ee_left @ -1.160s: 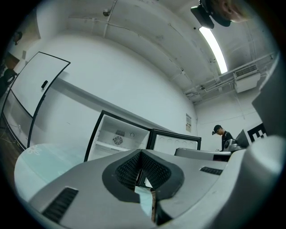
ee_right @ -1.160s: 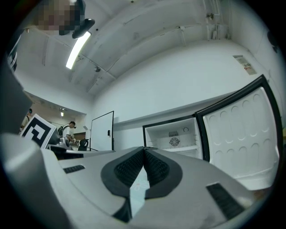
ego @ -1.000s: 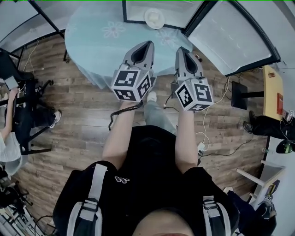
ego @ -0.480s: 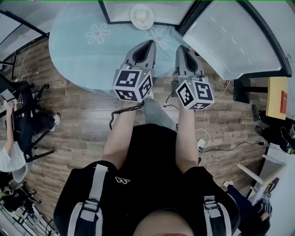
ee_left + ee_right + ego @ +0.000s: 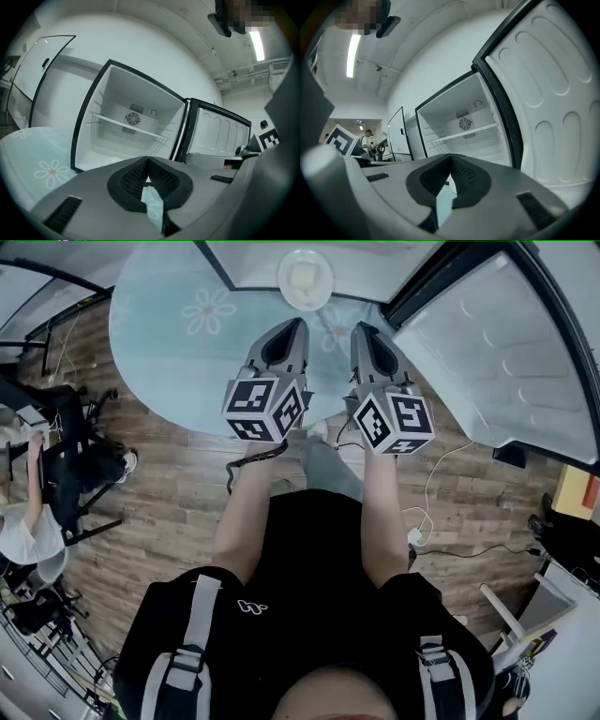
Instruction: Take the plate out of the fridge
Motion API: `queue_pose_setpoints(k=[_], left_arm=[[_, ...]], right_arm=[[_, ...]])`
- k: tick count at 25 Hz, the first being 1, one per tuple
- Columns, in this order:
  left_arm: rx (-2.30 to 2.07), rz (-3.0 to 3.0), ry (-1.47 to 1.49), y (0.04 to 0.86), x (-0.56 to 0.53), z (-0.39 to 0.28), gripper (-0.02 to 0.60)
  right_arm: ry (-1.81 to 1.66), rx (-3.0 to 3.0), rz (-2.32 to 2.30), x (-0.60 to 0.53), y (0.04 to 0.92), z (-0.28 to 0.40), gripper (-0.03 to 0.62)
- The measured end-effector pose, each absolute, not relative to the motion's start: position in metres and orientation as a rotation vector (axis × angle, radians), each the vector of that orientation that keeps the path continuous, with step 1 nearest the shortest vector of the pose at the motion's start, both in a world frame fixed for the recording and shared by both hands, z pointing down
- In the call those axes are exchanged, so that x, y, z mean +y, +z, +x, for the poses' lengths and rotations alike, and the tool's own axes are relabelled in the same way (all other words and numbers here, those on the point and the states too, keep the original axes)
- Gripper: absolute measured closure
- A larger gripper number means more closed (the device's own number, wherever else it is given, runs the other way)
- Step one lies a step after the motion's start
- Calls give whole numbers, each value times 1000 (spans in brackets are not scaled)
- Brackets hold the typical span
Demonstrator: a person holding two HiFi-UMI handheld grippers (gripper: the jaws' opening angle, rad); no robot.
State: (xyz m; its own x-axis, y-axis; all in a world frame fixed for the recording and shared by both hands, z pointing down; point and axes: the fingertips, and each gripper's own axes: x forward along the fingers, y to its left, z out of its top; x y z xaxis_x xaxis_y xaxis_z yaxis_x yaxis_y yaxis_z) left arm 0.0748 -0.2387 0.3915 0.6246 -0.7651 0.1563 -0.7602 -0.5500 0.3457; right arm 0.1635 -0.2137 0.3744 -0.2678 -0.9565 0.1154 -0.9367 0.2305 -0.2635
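Approach step. Left tool [image 5: 295,326] and right tool [image 5: 361,329] are both clenched and empty, held over the desk [image 5: 169,324]. The plate [image 5: 305,277] sits inside the fridge [image 5: 246,266], door [image 5: 497,352] swung open. Next: open one tool, reach in, pinch the plate rim.

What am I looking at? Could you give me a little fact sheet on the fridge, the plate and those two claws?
Fridge: open, door swung to the right
Plate: inside, on the fridge floor, below the wire shelf
Left gripper: jaws together, empty, short of the fridge
Right gripper: jaws together, empty, beside the left one
Task stage: plate not yet touched
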Motion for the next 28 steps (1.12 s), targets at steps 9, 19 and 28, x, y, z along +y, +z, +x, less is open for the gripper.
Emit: queue_pose_setpoints(k=[9, 19, 28], left_arm=[[-1300, 2411, -13, 391, -272, 83, 588], [-1324, 2359, -1, 406, -284, 71, 588], [-1327, 2244, -8, 459, -305, 64, 572]], right_arm=[[-465, 2486, -1769, -251, 374, 167, 589], [-531, 2525, -1724, -263, 390, 151, 589], [-673, 2547, -1784, -278, 448, 154, 588]])
